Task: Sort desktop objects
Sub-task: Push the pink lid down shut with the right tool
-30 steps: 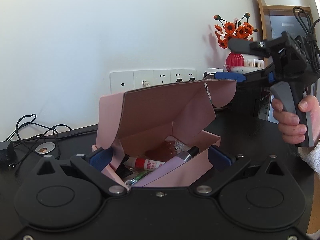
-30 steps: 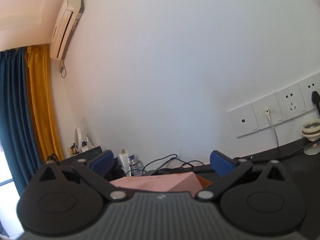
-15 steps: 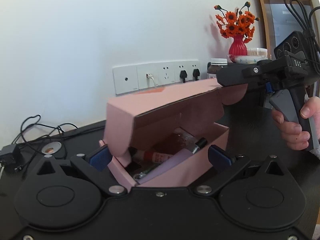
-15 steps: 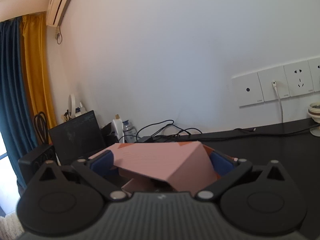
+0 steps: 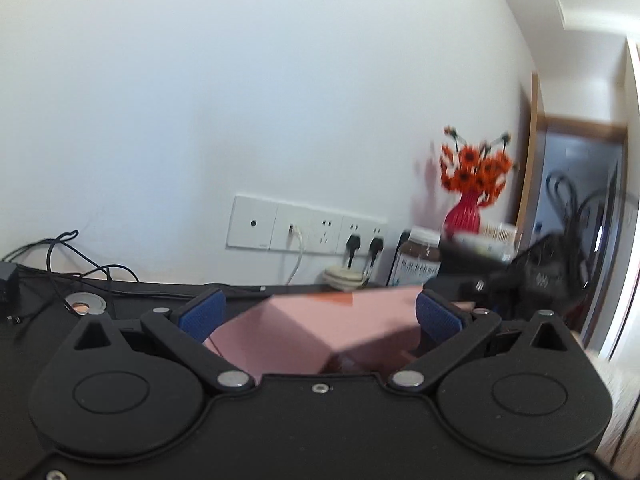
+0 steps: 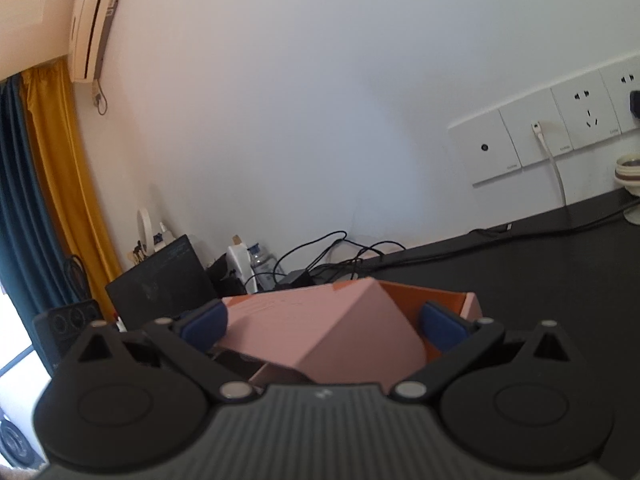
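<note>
My left gripper [image 5: 320, 314] stood wide open, its blue pads either side of the pink box [image 5: 316, 332] but gripping nothing, the folded lid filling the gap between them. My right gripper [image 6: 322, 326] was likewise spread wide over the same box, seen from the other side, with the lid tilted down over an orange interior [image 6: 424, 296]. The box sat on a black desk [image 6: 540, 272]. Behind it were white wall sockets [image 5: 304, 226], tangled cables [image 6: 332, 252] and a blurred red vase of orange flowers [image 5: 464, 216]
</note>
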The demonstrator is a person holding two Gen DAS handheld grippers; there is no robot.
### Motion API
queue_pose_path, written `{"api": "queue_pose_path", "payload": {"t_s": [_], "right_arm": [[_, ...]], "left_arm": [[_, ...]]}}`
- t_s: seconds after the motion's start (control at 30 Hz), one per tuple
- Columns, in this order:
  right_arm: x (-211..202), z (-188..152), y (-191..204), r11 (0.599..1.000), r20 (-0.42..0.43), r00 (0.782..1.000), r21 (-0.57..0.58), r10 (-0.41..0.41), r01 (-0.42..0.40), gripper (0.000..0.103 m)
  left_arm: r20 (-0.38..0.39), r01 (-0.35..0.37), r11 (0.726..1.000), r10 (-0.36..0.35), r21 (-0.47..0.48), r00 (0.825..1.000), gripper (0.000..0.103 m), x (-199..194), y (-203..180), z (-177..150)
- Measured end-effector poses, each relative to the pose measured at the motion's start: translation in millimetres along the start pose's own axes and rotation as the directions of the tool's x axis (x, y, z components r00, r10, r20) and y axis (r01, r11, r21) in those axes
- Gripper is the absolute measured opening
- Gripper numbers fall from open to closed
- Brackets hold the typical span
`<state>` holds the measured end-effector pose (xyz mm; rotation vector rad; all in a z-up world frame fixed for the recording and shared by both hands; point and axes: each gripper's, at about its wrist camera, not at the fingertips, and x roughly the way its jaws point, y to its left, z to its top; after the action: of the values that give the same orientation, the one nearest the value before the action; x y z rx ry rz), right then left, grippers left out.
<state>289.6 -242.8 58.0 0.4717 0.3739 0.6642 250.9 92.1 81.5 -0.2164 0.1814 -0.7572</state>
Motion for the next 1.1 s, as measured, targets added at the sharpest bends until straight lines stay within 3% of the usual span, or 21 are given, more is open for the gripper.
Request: {"api": "queue_pose_path", "payload": {"t_s": [0.13, 0.3, 0.63, 1.1], "right_arm": [[0.5, 0.3, -7.7, 0.999, -0.011, 1.000, 0.043, -0.015, 0.015, 0.102], [0.2, -0.2, -8.3, 0.998, -0.006, 0.999, 0.038, -0.054, 0.054, 0.102], [1.2, 0.1, -18.6, 0.986, -0.016, 0.991, 0.095, -0.136, 0.137, 0.102], [4.9, -4.9, -10.7, 0.981, -0.043, 0.981, 0.033, -0.192, 0.193, 0.102]], "left_arm": [[0.028, -0.063, 0.995, 0.066, -0.072, 0.997, 0.103, -2.1, 13.6, 2.4], [-0.036, -0.181, 0.982, 0.179, -0.051, 0.983, 0.103, 12.7, 18.7, -2.9], [-0.033, -0.254, 0.967, 0.254, -0.013, 0.967, 0.103, 17.7, 16.8, -8.1], [-0.054, -0.324, 0.945, 0.326, 0.040, 0.944, 0.103, 22.6, 15.8, -11.8]]}}
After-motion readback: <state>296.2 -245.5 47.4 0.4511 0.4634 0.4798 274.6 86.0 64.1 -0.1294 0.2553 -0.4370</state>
